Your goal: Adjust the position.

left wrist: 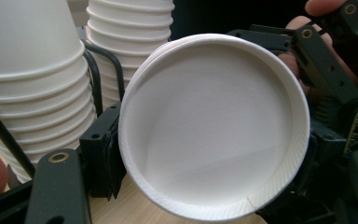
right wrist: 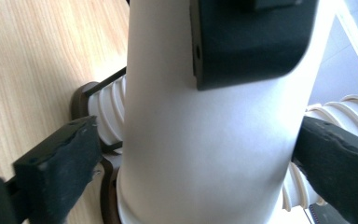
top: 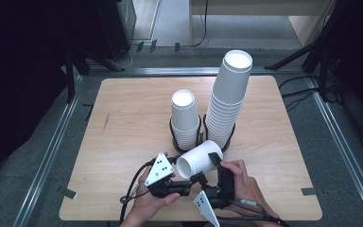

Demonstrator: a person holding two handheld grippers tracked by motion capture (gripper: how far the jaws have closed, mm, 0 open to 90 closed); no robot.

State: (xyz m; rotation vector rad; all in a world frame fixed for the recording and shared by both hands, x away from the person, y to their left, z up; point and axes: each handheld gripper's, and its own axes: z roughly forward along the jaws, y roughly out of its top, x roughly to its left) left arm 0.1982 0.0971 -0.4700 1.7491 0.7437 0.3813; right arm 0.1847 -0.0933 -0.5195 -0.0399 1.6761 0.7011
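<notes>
Low in the high view, 2 hands side by side at the near table edge: left gripper at bottom centre-left, right gripper just right of it. Both clamped on 1 white paper cup, lying tilted on its side above the wooden table, open mouth turned toward the lower left. In the left gripper view, cup rim pinched between the black jaws, hollow inside facing the lens. In the right gripper view, cup wall squeezed between jaws at left and right. Just beyond, mid-frame, short cup stack in a black wire holder. Right of it, touching holders, tall cup stack, leaning slightly rightward toward the upper centre.
</notes>
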